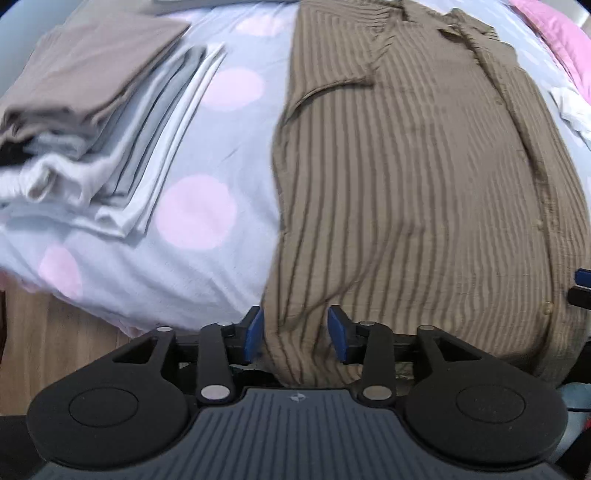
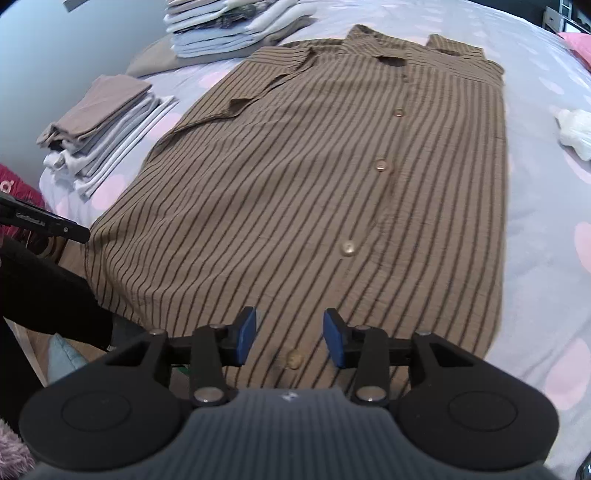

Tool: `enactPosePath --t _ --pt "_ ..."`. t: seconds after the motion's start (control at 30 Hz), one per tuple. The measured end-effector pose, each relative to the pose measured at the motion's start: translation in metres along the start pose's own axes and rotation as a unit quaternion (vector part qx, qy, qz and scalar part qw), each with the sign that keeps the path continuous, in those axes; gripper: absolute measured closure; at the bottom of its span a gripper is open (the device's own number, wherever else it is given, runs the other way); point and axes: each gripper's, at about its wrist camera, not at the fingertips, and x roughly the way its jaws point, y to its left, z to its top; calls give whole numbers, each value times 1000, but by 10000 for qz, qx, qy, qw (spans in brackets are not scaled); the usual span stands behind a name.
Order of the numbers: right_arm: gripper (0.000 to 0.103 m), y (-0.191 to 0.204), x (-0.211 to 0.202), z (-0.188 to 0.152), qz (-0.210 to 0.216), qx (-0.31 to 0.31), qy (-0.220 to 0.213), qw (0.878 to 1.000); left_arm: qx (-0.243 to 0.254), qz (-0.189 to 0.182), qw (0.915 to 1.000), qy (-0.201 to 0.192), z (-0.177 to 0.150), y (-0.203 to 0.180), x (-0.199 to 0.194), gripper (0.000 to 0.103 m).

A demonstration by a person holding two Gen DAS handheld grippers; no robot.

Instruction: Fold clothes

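Both tongs, left tongs [image 1: 295,334] and right tongs [image 2: 289,341], hang half-open and empty over the striped shirt's [image 2: 314,184] near hem on the bed [image 1: 207,155]. Pinch both hem corners evenly, I judge, then carry them toward the far collar.

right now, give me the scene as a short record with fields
surface: bed with pink-dotted sheet
garment: striped shirt laid flat, buttons up, collar at far end, hem nearest the grippers
sleeve: left sleeve folded in over the front
left gripper: open, above the shirt's hem edge, nothing gripped
right gripper: open, above the hem by the lowest button
near stack: folded clothes left of the shirt
far stack: beyond it
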Motion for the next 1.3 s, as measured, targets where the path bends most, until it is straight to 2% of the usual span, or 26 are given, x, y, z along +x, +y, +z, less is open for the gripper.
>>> enactPosePath --t 0.13,0.2,0.23,0.3,0.37,0.47,0.53,0.63,0.77,0.93,1.03,1.2,1.3 --pt "59 7 1 -2 35 -95 58 9999 63 19 9997 214 3 -2 17 65" --pt "59 9 -1 -4 5 -139 48 9999 68 88 9996 274 4 -3 23 79" --pt "59 9 -2 -5 -16 -144 44 9999 67 125 9994 303 4 -2 25 82" --pt "59 8 -4 -7 -39 -128 30 9999 51 99 9995 295 4 -2 26 98" --pt "58 8 -6 -8 -54 -111 15 9999 16 -61 9998 201 4 -1 20 102" --pt "57 10 -7 -9 -56 -122 50 9999 -40 -461 9989 78 2 -4 6 102" --pt "51 13 -6 -9 -69 -137 96 9998 23 -889 9960 49 3 -14 -4 102" --pt "51 19 -3 -10 -41 -142 169 9997 199 -1459 9891 21 9 -33 -17 102" --pt "51 28 -1 -11 87 -114 198 9997 590 -2003 9779 54 24 -68 -26 102" --pt "51 32 -5 -13 292 122 147 9994 1395 -2111 9673 172 44 -126 -18 102" --pt "52 32 -6 -13 345 273 82 9990 1678 -2053 9636 330 44 -150 -3 102" --pt "51 34 0 -7 294 434 32 9986 1652 -2118 9622 449 45 -166 18 102" --pt "51 38 13 1 421 459 141 9980 1661 -2154 9613 433 48 -167 22 102"
